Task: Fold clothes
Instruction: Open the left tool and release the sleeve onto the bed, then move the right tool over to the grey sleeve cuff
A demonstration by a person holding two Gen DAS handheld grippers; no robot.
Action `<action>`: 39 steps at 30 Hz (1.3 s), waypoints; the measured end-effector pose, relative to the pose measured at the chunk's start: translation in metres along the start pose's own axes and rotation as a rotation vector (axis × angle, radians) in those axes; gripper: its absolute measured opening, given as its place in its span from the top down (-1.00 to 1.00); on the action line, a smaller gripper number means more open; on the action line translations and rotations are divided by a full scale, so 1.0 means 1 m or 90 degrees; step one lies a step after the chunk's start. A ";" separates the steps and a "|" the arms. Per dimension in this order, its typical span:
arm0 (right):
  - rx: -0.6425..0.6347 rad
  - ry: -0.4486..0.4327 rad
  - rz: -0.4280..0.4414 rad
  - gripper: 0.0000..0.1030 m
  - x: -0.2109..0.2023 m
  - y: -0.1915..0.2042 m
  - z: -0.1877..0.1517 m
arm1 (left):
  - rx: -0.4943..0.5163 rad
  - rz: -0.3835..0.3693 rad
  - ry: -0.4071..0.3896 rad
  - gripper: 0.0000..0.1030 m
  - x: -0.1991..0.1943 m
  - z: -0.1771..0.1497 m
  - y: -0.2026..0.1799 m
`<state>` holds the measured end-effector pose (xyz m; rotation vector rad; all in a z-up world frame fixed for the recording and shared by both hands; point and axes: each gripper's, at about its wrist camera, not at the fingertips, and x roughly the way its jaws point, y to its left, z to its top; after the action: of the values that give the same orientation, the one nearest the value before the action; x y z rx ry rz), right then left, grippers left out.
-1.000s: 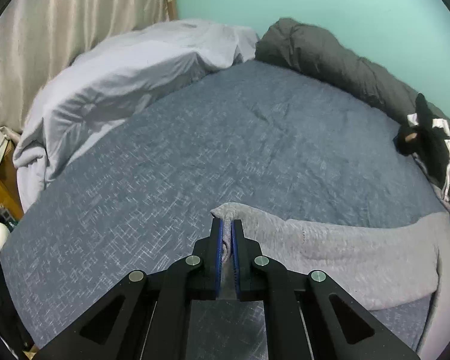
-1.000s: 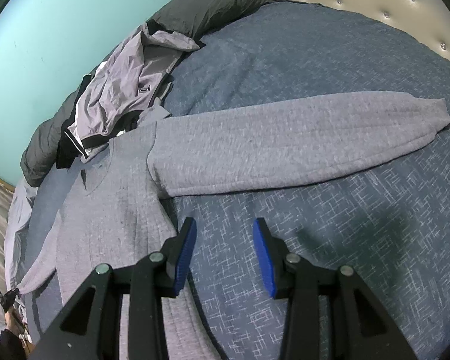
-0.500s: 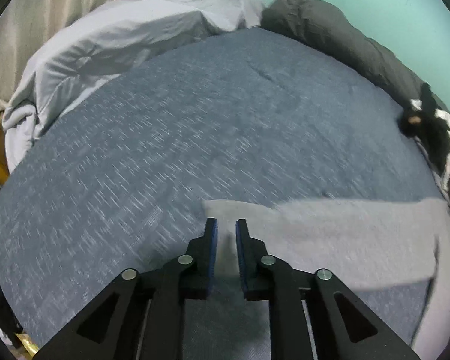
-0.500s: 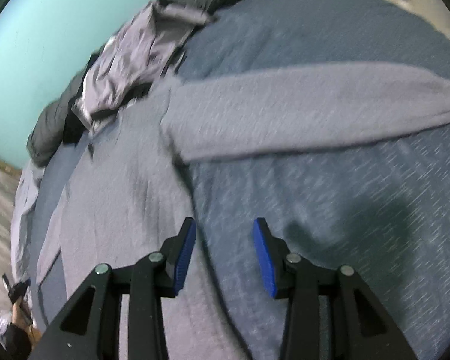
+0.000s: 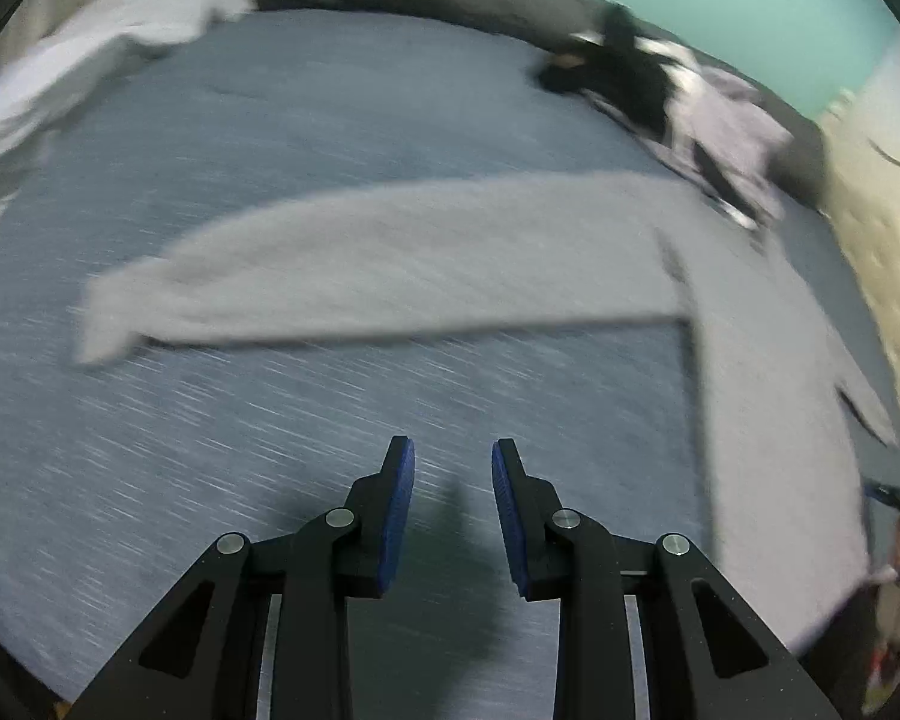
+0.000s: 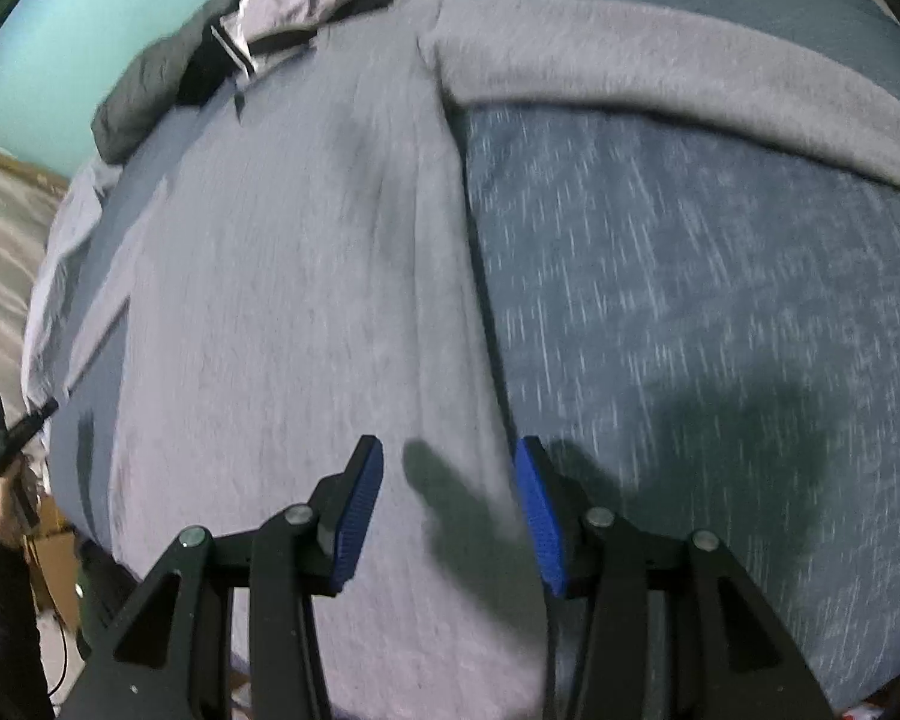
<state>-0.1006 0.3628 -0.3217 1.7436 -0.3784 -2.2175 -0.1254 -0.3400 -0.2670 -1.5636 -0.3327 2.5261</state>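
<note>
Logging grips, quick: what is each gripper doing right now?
Left gripper: opening, nothing between the jaws, over the bedspread.
Right gripper: opening, holding nothing, over the sweatshirt edge.

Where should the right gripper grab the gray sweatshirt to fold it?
Probably the side edge of the gray sweatshirt, low on the body. That edge runs straight down between the opening jaws of the right gripper, which holds nothing, so coming straight down from above could pinch it. The sweatshirt lies flat on the blue bedspread with its sleeve spread sideways, so the body edge is free.
</note>
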 end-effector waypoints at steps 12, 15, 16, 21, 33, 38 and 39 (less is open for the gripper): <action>0.009 -0.019 0.025 0.92 -0.010 -0.010 -0.033 | 0.114 -0.121 0.136 0.43 0.038 -0.071 -0.142; 0.003 -0.039 0.021 0.92 -0.020 -0.011 -0.038 | 0.130 -0.125 0.150 0.43 0.039 -0.079 -0.159; 0.005 -0.044 0.021 0.93 -0.021 -0.011 -0.039 | 0.136 -0.123 0.155 0.43 0.039 -0.082 -0.164; 0.015 -0.033 0.009 0.93 -0.017 -0.015 -0.040 | 0.150 -0.116 0.174 0.43 0.044 -0.091 -0.177; 0.075 -0.064 0.027 0.82 -0.034 -0.051 -0.040 | 0.168 -0.109 0.121 0.43 0.039 -0.079 -0.205; 0.177 -0.153 0.018 0.40 -0.072 -0.105 -0.020 | 0.162 -0.108 0.087 0.43 0.048 -0.065 -0.220; 0.204 -0.181 0.014 0.32 -0.082 -0.118 -0.016 | 0.155 -0.115 0.081 0.43 0.051 -0.062 -0.224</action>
<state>-0.0748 0.5032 -0.2967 1.5507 -0.8534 -2.5045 -0.0903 -0.1051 -0.2781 -1.5173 -0.1364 2.2241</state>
